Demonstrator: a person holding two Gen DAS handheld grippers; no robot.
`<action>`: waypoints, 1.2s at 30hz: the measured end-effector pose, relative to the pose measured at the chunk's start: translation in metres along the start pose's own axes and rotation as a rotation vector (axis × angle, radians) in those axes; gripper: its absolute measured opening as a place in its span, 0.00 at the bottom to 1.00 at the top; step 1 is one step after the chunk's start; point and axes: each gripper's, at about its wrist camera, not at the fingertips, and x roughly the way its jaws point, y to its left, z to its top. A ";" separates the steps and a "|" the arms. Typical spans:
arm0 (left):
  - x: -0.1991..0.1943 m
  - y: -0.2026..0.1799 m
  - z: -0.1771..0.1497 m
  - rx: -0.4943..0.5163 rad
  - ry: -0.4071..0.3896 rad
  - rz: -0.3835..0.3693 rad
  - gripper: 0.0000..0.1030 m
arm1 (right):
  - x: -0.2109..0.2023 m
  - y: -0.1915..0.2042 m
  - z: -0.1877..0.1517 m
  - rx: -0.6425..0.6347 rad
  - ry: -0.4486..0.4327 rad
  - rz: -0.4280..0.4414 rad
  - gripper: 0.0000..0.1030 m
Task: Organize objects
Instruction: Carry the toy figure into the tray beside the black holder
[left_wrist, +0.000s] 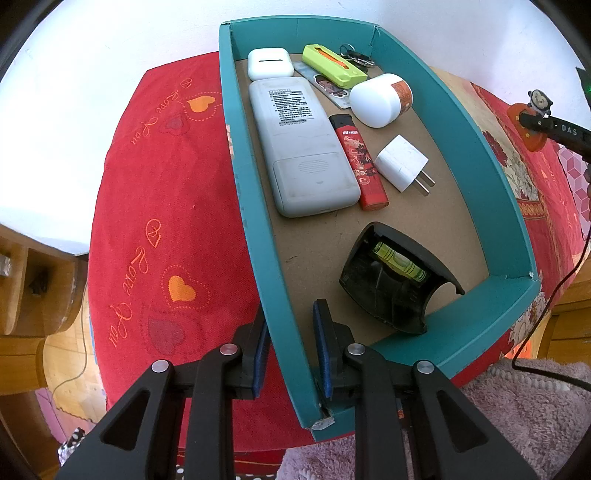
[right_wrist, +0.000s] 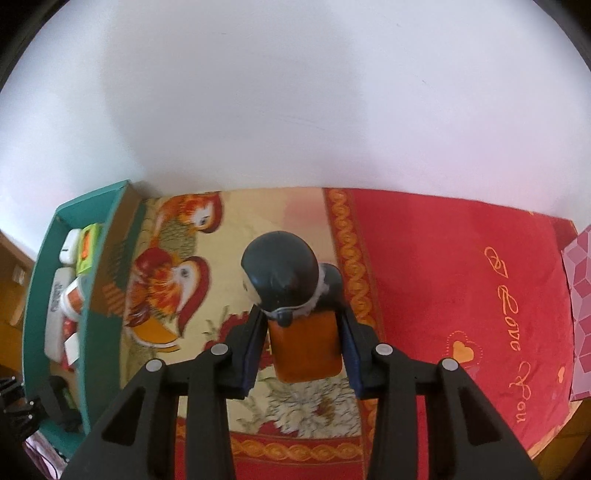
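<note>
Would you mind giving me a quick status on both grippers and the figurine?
Left gripper clamped on teal box wall. Right gripper shut on orange-bodied figurine, outside the box. Nothing in the way on the cloth.

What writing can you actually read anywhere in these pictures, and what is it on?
"Love You", orange cursive: red cloth, repeated beside hearts.
"DAS": black strap at the right edge; the rest is cut off.
Printed block: back of the grey remote, too small to read.
Characters: red lighter, not legible.
Label: white jar, too blurred.
</note>
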 end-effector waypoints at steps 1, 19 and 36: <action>0.000 0.000 0.000 -0.001 -0.001 0.000 0.21 | -0.004 0.004 0.000 -0.010 -0.004 0.006 0.36; 0.000 0.001 -0.001 -0.020 -0.011 0.001 0.21 | -0.024 0.126 -0.012 -0.238 -0.031 0.212 0.36; -0.003 0.004 -0.002 -0.038 -0.026 0.000 0.22 | -0.002 0.228 -0.072 -0.489 0.126 0.318 0.33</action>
